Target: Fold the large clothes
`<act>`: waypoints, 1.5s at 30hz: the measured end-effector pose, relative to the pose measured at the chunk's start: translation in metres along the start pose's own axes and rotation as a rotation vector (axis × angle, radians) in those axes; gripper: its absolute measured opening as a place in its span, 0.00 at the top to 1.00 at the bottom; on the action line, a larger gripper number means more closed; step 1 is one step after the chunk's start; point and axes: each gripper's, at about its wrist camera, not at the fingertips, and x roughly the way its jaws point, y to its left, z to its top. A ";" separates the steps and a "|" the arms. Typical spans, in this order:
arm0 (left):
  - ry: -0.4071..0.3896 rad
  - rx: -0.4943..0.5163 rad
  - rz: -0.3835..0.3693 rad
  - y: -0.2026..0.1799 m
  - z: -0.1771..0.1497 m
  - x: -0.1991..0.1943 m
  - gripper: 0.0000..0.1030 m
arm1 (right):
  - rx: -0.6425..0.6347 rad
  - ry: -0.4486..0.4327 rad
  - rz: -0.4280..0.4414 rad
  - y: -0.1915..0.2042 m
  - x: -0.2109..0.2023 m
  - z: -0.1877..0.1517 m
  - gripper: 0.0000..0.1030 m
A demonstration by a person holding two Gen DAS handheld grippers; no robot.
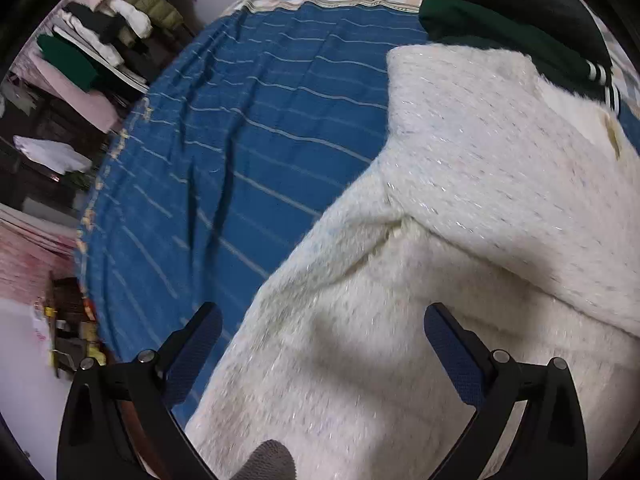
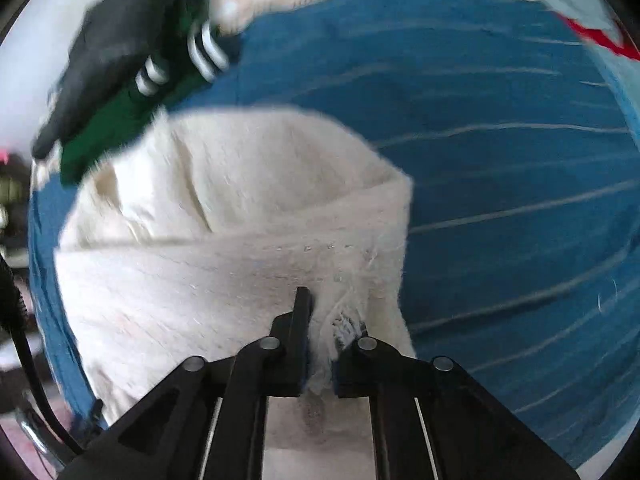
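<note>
- Hovering over the cream fuzzy sweater [image 1: 460, 208], the left gripper [image 1: 324, 336] shows its jaws spread wide, holding nothing; the sweater lies on a blue striped bedspread [image 1: 240, 140].
- Pinching a fold of the sweater [image 2: 224, 240], the right gripper [image 2: 322, 320] has its jaws pressed on the fabric; a dark green and black garment [image 2: 120, 80] touches the sweater's far edge.

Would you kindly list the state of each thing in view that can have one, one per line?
Left gripper: open, hovering over the cream sweater, holding nothing.
Right gripper: shut on the sweater's edge.
Cream sweater: partly folded, lying on the blue bedspread.
Blue bedspread: spread out, slightly wrinkled.
Green and black garment: bunched up at the sweater's far end, touching it.
Clothes pile: loosely heaped beside the bed.
</note>
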 end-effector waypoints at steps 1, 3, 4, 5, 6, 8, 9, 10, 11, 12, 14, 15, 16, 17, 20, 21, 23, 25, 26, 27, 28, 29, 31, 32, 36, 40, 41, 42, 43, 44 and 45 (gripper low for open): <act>-0.011 0.008 0.030 -0.004 -0.005 -0.007 0.00 | -0.025 0.037 0.011 0.001 0.005 0.002 0.87; -0.039 0.021 0.089 -0.011 -0.012 -0.022 0.00 | -0.104 0.039 0.001 0.006 -0.003 0.002 0.61; -0.056 0.030 0.129 -0.018 -0.018 -0.032 0.00 | -0.152 0.025 0.008 0.007 -0.011 -0.001 0.51; -0.076 0.046 0.189 -0.027 -0.025 -0.044 0.00 | -0.182 0.021 0.029 0.005 -0.020 -0.003 0.33; -0.089 0.059 0.231 -0.034 -0.029 -0.053 0.00 | -0.198 0.022 0.051 0.002 -0.026 -0.005 0.29; -0.119 0.099 0.319 -0.056 -0.048 -0.076 0.00 | -0.229 0.043 0.106 -0.012 -0.039 -0.011 0.29; -0.125 0.125 0.372 -0.070 -0.059 -0.088 0.00 | -0.234 0.060 0.130 -0.022 -0.045 -0.015 0.29; -0.121 0.156 0.418 -0.087 -0.072 -0.100 0.00 | -0.237 0.075 0.145 -0.033 -0.049 -0.017 0.29; -0.111 0.175 0.437 -0.100 -0.083 -0.108 0.00 | -0.241 0.092 0.151 -0.047 -0.054 -0.019 0.29; -0.093 0.199 0.461 -0.120 -0.100 -0.118 0.00 | -0.241 0.102 0.151 -0.059 -0.058 -0.023 0.29; -0.059 0.232 0.475 -0.147 -0.123 -0.128 0.00 | -0.244 0.133 0.149 -0.087 -0.063 -0.027 0.29; -0.025 0.245 0.468 -0.166 -0.139 -0.134 0.00 | -0.241 0.144 0.146 -0.104 -0.067 -0.032 0.29; -0.005 0.250 0.460 -0.176 -0.149 -0.137 0.00 | -0.239 0.153 0.141 -0.123 -0.070 -0.038 0.29; 0.014 0.253 0.443 -0.188 -0.159 -0.140 0.00 | -0.243 0.167 0.135 -0.141 -0.073 -0.043 0.29; 0.061 0.266 0.389 -0.227 -0.189 -0.151 0.00 | -0.246 0.189 0.099 -0.181 -0.073 -0.050 0.29; 0.071 0.270 0.371 -0.240 -0.197 -0.155 0.00 | -0.245 0.200 0.090 -0.189 -0.070 -0.051 0.29; 0.094 0.268 0.334 -0.262 -0.211 -0.163 0.00 | -0.225 0.227 0.071 -0.213 -0.066 -0.051 0.29; 0.119 0.258 0.285 -0.286 -0.226 -0.166 0.00 | -0.212 0.242 0.058 -0.231 -0.063 -0.050 0.29; 0.124 0.265 0.276 -0.297 -0.230 -0.165 0.00 | -0.203 0.245 0.053 -0.238 -0.064 -0.048 0.29; 0.124 0.275 0.279 -0.306 -0.233 -0.163 0.00 | -0.195 0.247 0.049 -0.245 -0.064 -0.046 0.29; 0.134 0.293 0.284 -0.317 -0.237 -0.155 0.00 | -0.188 0.251 0.046 -0.252 -0.064 -0.044 0.29; 0.150 0.303 0.296 -0.325 -0.240 -0.144 0.00 | -0.180 0.253 0.043 -0.258 -0.064 -0.040 0.29; 0.173 0.301 0.323 -0.333 -0.242 -0.125 0.00 | -0.166 0.256 0.040 -0.266 -0.063 -0.034 0.29; 0.181 0.292 0.332 -0.333 -0.242 -0.117 0.00 | -0.159 0.258 0.043 -0.269 -0.062 -0.030 0.29; 0.161 0.213 0.358 -0.319 -0.222 -0.103 0.00 | -0.160 0.268 0.090 -0.265 -0.055 -0.017 0.29; 0.123 0.149 0.413 -0.303 -0.206 -0.100 0.00 | -0.204 0.298 0.165 -0.242 -0.037 -0.006 0.29; 0.127 0.129 0.412 -0.297 -0.203 -0.099 0.00 | -0.213 0.307 0.190 -0.236 -0.033 -0.004 0.29; 0.124 0.108 0.414 -0.288 -0.197 -0.097 0.01 | -0.223 0.318 0.225 -0.227 -0.027 -0.002 0.29; 0.119 0.097 0.414 -0.283 -0.194 -0.098 0.06 | -0.238 0.335 0.285 -0.215 -0.020 0.001 0.29; 0.110 0.081 0.404 -0.279 -0.192 -0.102 0.21 | -0.246 0.345 0.334 -0.203 -0.015 0.002 0.29; 0.098 0.062 0.386 -0.273 -0.189 -0.106 0.33 | -0.250 0.353 0.398 -0.193 -0.011 0.004 0.29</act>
